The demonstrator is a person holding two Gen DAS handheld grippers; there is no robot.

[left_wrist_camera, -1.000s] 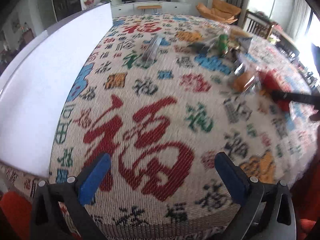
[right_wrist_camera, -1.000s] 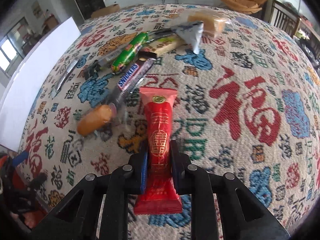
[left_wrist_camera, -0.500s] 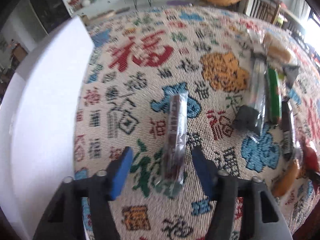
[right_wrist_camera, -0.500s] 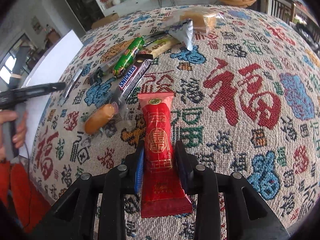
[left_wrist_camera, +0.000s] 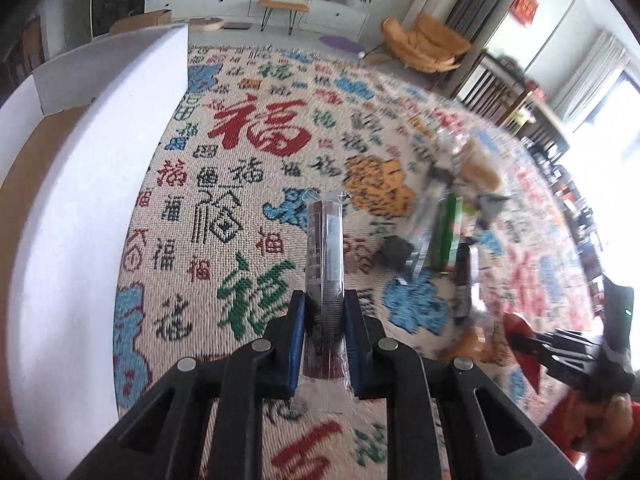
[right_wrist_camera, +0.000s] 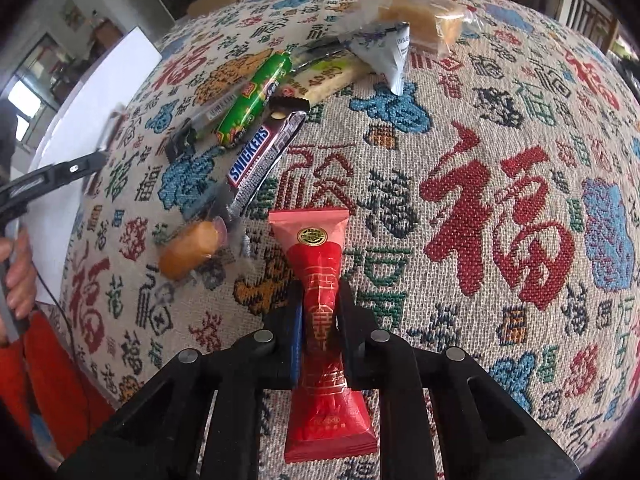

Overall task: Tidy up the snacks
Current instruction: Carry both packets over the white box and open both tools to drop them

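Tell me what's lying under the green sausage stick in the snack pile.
The green sausage stick lies across a dark clear-wrapped stick on the patterned cloth, its far end against a pale yellow bar. Anything beneath its middle is hidden.

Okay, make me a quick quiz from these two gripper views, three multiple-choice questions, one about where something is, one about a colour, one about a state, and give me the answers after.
1. Where does the Snickers bar lie against the green sausage snack?
A. beside it, nearer the camera
B. on top of it
C. far off to the right of it

2. What colour is the packet in the right gripper?
A. blue
B. red
C. green

3. How is the left gripper?
A. wide open over bare cloth
B. shut on nothing
C. shut on a clear-wrapped dark snack bar

Answers: 1 A, the bar sits just below the sausage in the right wrist view. 2 B, the wrapper is red with gold print. 3 C, both pads press the bar's wrapper.
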